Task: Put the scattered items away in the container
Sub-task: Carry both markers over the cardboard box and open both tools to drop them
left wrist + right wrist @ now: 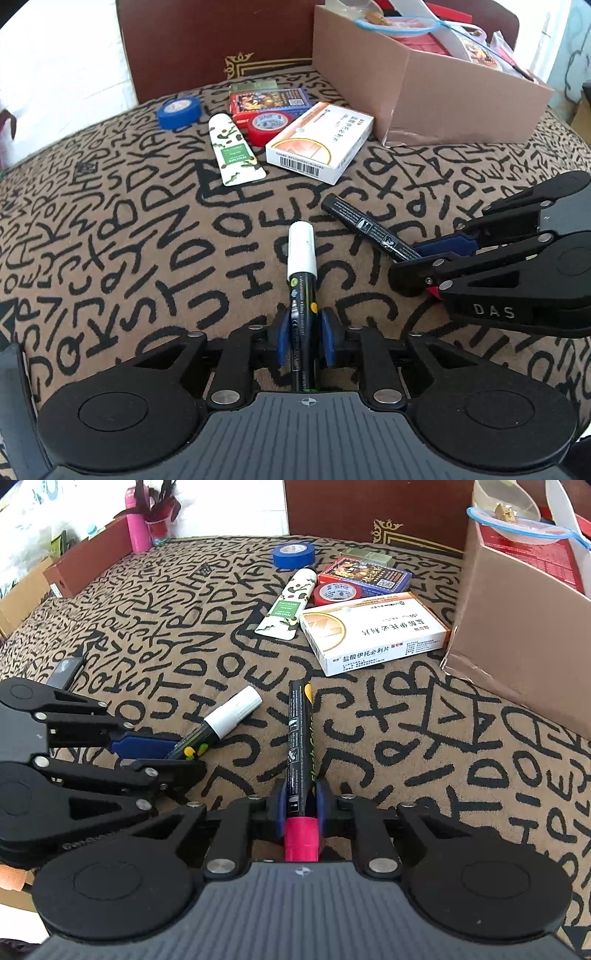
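My left gripper (306,338) is shut on a black marker with a white cap (301,254), cap pointing forward; it also shows in the right wrist view (229,716). My right gripper (301,799) is shut on a black marker with a pink cap (300,738), pink end toward the camera; it shows in the left wrist view (369,225). A cardboard box (436,99) stands at the far right, also in the right wrist view (517,627), holding bags and packets.
On the patterned cloth (129,229) lie a blue tape roll (179,110), a camouflage tube (234,151), a red tape roll (267,125), a white medicine box (321,142) and a card pack (269,98). A pink bottle (136,520) stands far left.
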`<state>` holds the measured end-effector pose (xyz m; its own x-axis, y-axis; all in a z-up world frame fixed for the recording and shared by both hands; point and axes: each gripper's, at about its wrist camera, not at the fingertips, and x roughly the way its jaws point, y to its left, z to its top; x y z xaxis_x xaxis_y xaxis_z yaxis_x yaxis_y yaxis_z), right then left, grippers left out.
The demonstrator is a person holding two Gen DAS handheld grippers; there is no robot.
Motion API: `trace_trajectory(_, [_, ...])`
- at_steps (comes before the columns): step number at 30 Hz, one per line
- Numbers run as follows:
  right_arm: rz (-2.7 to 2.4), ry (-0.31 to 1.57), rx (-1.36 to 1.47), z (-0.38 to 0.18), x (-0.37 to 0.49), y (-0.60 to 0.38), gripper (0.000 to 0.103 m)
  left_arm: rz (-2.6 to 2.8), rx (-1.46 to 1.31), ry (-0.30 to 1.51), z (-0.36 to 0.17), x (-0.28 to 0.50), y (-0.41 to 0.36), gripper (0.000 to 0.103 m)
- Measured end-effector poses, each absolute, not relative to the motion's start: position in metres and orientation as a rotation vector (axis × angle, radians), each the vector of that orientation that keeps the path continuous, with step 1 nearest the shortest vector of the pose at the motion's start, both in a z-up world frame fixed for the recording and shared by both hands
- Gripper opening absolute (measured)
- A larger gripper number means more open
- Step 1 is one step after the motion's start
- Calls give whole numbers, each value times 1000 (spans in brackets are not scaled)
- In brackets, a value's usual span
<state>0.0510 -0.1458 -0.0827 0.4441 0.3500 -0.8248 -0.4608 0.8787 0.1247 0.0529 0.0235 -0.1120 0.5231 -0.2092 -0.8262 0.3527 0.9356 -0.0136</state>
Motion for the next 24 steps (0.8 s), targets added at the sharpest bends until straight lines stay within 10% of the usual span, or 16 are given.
trace_trajectory(24, [407,729,238,-2,35,-264,18,-489,34,708,2,77,-66,11])
